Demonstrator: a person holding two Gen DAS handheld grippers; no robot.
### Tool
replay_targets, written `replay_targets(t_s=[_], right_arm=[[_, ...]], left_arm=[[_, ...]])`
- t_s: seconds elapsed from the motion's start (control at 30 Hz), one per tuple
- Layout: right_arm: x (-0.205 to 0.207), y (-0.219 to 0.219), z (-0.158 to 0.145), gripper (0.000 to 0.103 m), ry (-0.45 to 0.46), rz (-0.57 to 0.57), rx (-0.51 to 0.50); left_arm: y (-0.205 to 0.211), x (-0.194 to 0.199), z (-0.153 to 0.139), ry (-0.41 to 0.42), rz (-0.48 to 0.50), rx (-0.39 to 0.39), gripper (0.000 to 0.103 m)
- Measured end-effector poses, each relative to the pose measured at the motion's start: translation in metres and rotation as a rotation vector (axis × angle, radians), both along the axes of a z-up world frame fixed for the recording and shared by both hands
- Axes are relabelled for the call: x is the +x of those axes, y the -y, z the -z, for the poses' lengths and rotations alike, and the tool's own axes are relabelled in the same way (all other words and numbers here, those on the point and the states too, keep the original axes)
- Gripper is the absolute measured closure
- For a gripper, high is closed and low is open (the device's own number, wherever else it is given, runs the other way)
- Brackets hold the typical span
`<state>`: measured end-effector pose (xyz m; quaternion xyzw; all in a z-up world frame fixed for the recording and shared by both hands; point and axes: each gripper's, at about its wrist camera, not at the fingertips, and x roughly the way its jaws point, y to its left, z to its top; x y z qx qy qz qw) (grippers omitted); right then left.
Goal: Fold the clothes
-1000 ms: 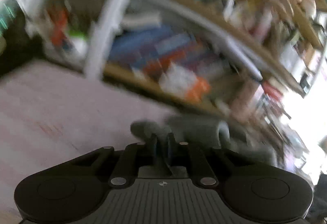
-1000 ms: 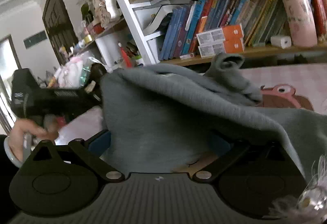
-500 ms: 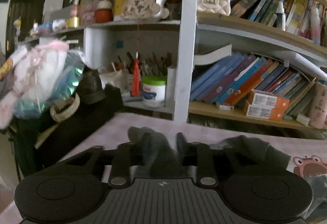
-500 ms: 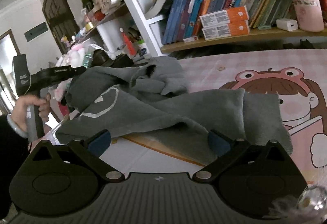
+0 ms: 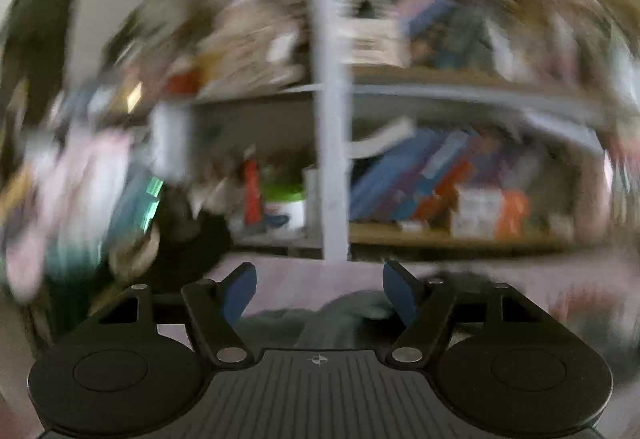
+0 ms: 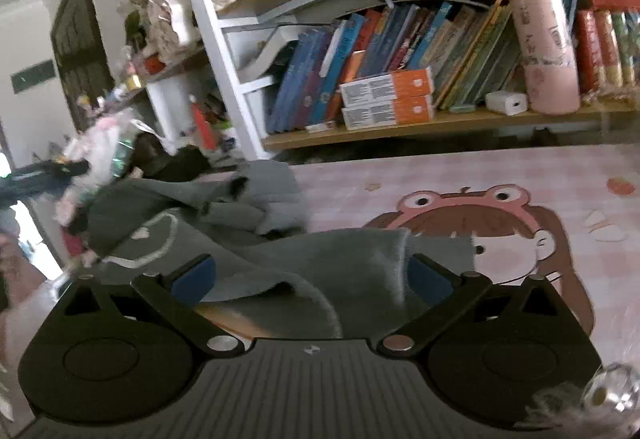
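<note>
Right wrist view shows a grey garment lying crumpled on a pink cartoon-print table cover, filling the lower left and centre of the frame. The right gripper sits at the bottom centre with its blue-padded fingers spread wide; a fold of the grey cloth lies between them, but they do not pinch it. A white outline drawing shows on the cloth at centre left. Behind the table, across the upper half, runs a bookshelf with upright books and two orange-and-white boxes stacked on its lower board.

Left wrist view is heavily blurred. The left gripper occupies the bottom centre, fingers likewise spread apart and holding nothing. A bit of the grey garment lies just below and between them on the pink surface. The shelf's white post stands at the frame's centre.
</note>
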<state>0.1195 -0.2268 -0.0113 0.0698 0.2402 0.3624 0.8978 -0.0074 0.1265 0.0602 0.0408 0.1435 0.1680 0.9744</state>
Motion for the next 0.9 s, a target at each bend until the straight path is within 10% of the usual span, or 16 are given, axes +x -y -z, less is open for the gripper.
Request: replay_targets(t_s=[0.13, 0.33, 0.37, 0.43, 0.47, 0.7, 0.9], right_arm=[[0.000, -0.006, 0.004, 0.000, -0.006, -0.007, -0.045], [-0.005, -0.013, 0.004, 0.000, 0.033, -0.025, -0.092], [-0.005, -0.013, 0.004, 0.000, 0.030, -0.028, -0.090], [-0.005, -0.012, 0.003, 0.000, 0.032, -0.022, -0.091], [-0.004, -0.010, 0.003, 0.000, 0.035, -0.016, -0.090], [-0.001, -0.007, 0.004, 0.000, 0.007, -0.008, -0.075], [-0.002, -0.006, 0.003, 0.000, 0.032, 0.013, -0.092]], left_arm=[[0.022, 0.025, 0.013, -0.125, 0.058, 0.137, 0.032], [0.018, 0.077, 0.041, -0.308, 0.075, 0.118, 0.035], [0.017, 0.081, 0.036, -0.281, 0.077, 0.118, 0.042], [0.016, 0.088, 0.025, -0.222, 0.083, 0.116, 0.098], [0.015, 0.091, 0.019, -0.193, 0.085, 0.114, 0.103], [0.037, 0.103, -0.043, 0.129, 0.185, 0.147, 0.103], [0.084, 0.138, -0.044, 0.001, 0.343, 0.190, 0.088]])
